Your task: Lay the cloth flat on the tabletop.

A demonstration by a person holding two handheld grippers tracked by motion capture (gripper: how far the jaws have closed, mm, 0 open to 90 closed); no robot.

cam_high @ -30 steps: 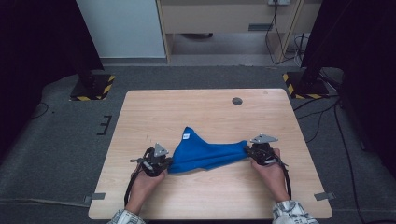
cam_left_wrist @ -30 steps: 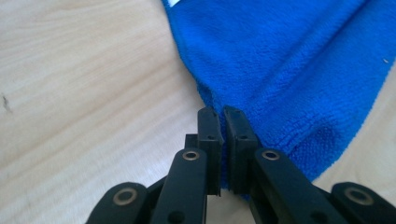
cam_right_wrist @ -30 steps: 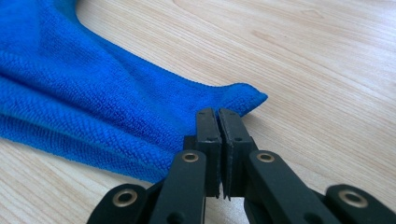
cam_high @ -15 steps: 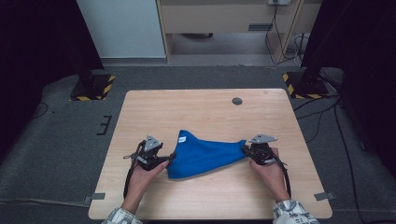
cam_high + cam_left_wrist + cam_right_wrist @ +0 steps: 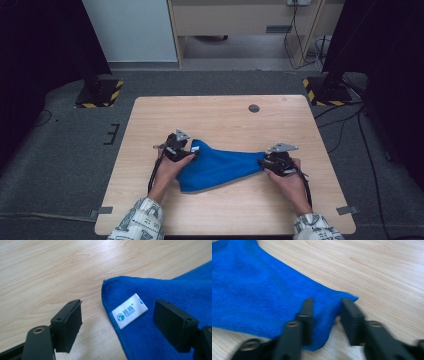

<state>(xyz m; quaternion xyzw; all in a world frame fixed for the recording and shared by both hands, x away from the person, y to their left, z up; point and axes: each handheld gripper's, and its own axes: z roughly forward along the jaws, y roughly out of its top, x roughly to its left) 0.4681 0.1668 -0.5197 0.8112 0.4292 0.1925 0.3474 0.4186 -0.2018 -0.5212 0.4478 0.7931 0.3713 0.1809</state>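
Both hands low — jaws parted at blue cloth (image 5: 220,167).

I see both forearms enter from the near edge in the high view, patterned sleeves at the wrists. My left hand (image 5: 167,167) grips the left gripper (image 5: 192,152), which points toward the right and slightly away from me. Its jaws stand wide apart in the left gripper view (image 5: 123,322), pads pressing on nothing; they have just been opening. My right hand (image 5: 287,177) holds the right gripper (image 5: 261,162), aimed left toward the other. Its jaws (image 5: 325,315) are partly parted and blurred, having just been opening, pads no longer clamped.
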